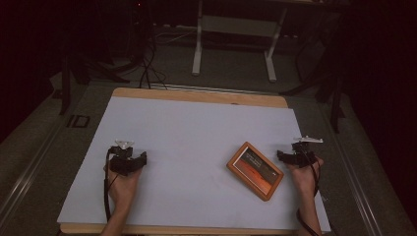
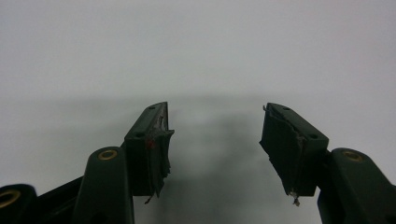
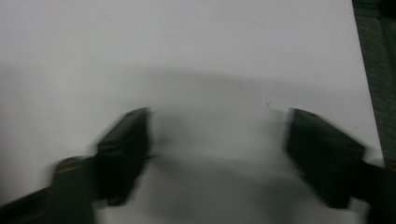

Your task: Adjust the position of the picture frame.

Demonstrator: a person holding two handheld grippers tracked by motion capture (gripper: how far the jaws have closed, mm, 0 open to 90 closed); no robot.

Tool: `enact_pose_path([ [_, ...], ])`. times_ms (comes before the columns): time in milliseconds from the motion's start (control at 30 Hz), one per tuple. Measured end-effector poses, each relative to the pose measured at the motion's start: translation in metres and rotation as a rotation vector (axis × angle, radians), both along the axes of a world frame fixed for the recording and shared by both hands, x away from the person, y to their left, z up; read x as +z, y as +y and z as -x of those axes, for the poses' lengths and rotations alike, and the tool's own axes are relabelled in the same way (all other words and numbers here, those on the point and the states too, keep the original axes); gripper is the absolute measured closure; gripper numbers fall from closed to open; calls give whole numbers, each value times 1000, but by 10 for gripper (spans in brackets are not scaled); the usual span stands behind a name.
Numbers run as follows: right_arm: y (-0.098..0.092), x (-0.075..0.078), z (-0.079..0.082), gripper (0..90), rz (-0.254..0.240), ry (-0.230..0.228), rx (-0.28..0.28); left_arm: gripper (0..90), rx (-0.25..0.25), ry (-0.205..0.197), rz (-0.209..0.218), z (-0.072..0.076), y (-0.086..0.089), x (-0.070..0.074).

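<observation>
Orange-brown, a flat rectangular wooden-framed box [image 1: 254,170] lies askew on the white sheet [image 1: 196,132], just beside the right gripper [image 1: 290,156], probably awaiting pickup. The left gripper [image 1: 132,160] rests well apart. The gripper views show what the high view cannot: both sets of jaws spread, nothing between them.

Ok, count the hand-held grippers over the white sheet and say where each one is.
2. The left hand-held gripper is over the sheet's left side, jaws open and empty. The right hand-held gripper is at the sheet's right edge, beside the orange-framed tablet, also open.
</observation>
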State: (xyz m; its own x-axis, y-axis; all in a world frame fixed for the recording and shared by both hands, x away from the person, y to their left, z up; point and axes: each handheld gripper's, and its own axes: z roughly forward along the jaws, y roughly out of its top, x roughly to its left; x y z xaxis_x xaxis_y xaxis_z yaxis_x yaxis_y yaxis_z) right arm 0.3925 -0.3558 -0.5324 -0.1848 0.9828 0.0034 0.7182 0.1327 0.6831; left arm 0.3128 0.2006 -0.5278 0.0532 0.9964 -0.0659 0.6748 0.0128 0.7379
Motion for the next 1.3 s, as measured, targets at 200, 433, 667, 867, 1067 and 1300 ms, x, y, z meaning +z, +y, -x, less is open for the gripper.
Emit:
enact_pose_path([
  [200,-2,17,5,299,-47,-44,98,411,-58,-82,91,21,-34,17],
  [433,-2,29,10,404,-80,-60,183,445,-154,-99,144,35,-68,22],
  [667,12,39,16,483,-79,-58,322,452,-299,-64,146,38,-119,21],
  [867,23,46,20,541,-79,-68,379,479,-389,-39,156,39,-154,16],
  [1067,32,49,24,553,-102,-67,444,476,-465,6,176,41,-185,8],
  [1300,39,50,25,543,-105,-64,472,468,-531,8,181,44,-206,9],
])
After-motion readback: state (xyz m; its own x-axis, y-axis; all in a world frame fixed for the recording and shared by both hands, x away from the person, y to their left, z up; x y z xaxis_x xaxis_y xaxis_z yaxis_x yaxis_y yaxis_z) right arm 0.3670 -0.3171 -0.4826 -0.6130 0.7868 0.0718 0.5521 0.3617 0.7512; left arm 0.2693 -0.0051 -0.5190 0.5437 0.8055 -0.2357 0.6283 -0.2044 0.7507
